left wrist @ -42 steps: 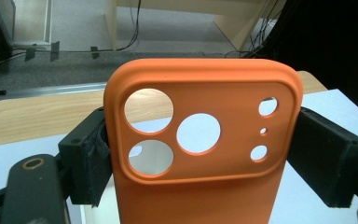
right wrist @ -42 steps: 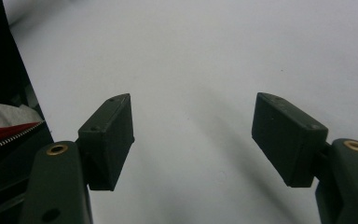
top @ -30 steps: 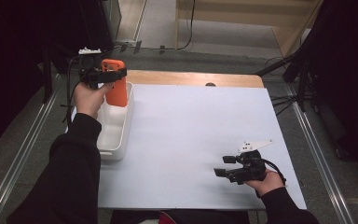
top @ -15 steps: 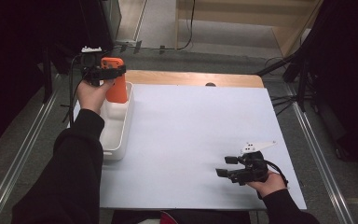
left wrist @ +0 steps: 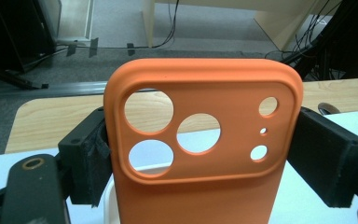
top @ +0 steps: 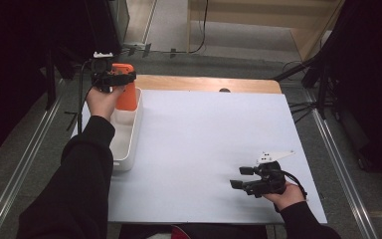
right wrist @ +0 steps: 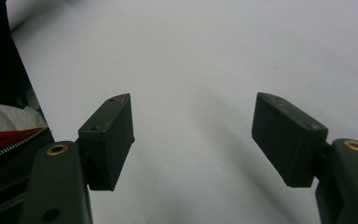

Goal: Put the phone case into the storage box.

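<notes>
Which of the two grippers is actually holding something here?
The left gripper: its jaws clamp the sides of an orange phone case above the white tray. The right gripper is open over the white tabletop.

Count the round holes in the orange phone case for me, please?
6. On the orange rubbery phone case, three big round holes cluster at the left, and three small ones, the middle one tiny, line up down the right edge. The case's lower part is cut off, so more may be hidden.

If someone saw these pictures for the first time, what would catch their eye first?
The orange phone case, clamped upright in the left gripper above the white tray at the table's left edge. Then the right gripper, open and empty near the front right of the white table.
</notes>
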Available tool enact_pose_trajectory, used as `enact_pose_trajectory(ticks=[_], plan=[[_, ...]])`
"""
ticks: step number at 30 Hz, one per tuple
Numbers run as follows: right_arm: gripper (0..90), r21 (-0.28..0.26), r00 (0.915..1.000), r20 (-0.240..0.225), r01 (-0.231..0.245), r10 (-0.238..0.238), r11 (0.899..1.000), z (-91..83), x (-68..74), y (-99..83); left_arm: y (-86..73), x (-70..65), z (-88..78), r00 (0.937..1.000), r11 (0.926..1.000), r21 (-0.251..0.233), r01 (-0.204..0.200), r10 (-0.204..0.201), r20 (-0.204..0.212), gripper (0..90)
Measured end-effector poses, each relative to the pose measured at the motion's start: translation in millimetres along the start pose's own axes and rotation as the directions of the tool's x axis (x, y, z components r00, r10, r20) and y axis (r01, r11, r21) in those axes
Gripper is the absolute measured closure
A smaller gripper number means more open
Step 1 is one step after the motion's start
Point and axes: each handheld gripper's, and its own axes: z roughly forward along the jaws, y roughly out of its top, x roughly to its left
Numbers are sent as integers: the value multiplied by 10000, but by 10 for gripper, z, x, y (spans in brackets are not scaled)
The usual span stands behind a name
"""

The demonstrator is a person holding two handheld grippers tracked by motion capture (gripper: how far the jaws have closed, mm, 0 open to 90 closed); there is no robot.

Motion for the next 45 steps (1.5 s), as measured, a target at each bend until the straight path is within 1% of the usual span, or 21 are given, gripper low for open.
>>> enact_pose_trajectory(ticks=[5, 8, 11, 13, 18, 21, 24, 31, 34, 36, 37, 42, 45], plan=[[284, -33, 10000, -3, -22, 22, 10000, -2, -1, 3, -21, -1, 56, 10000, 9999, 109, -28, 28, -75, 163], [284, 27, 10000, 2, -27, 27, 10000, 5, 3, 4, -40, 12, 89, 10000, 9998, 176, 3, -4, 64, 163], [284, 26, 10000, -17, 55, -55, 10000, 16, 6, 8, -51, 10, 117, 9998, 9996, 209, -181, 183, -103, 163], [284, 15, 10000, -47, 44, -44, 10000, 18, 7, 11, -59, 20, 140, 9999, 9997, 243, -84, 87, -126, 163], [284, -10, 10000, -60, 37, -38, 10000, 16, 2, 13, -77, 18, 174, 9996, 9994, 341, -59, 69, -270, 162], [285, -35, 10000, -65, 6, -6, 10000, 16, 9, 17, -85, 14, 197, 9997, 9994, 332, -41, 49, -242, 162], [284, -96, 10000, -80, 41, -42, 9999, 15, 11, 21, -92, 23, 226, 9997, 9994, 345, 92, -84, -226, 162], [285, -132, 9999, -124, 51, -52, 9999, 12, 10, 24, -121, 34, 284, 9992, 9989, 468, -21, 39, -389, 162], [285, -191, 9998, -160, 77, -80, 9998, 10, 13, 24, -129, 50, 305, 9992, 9988, 486, 67, -48, -400, 162], [284, -196, 9998, -174, 57, -61, 9998, 11, 16, 26, -137, 52, 320, 9987, 9985, 543, -4, 32, -505, 162], [284, -177, 9998, -179, 75, -78, 9998, 11, 15, 25, -140, 53, 326, 9988, 9984, 571, 8, 20, -494, 162], [284, -182, 10000, -62, 63, -64, 9998, 8, 15, 25, -166, 57, 363, 9979, 9972, 742, -50, 97, -634, 162], [284, -166, 10000, -69, -31, 30, 9999, 4, 11, 24, -182, 68, 382, 9980, 9970, 767, 31, 18, -631, 161]])
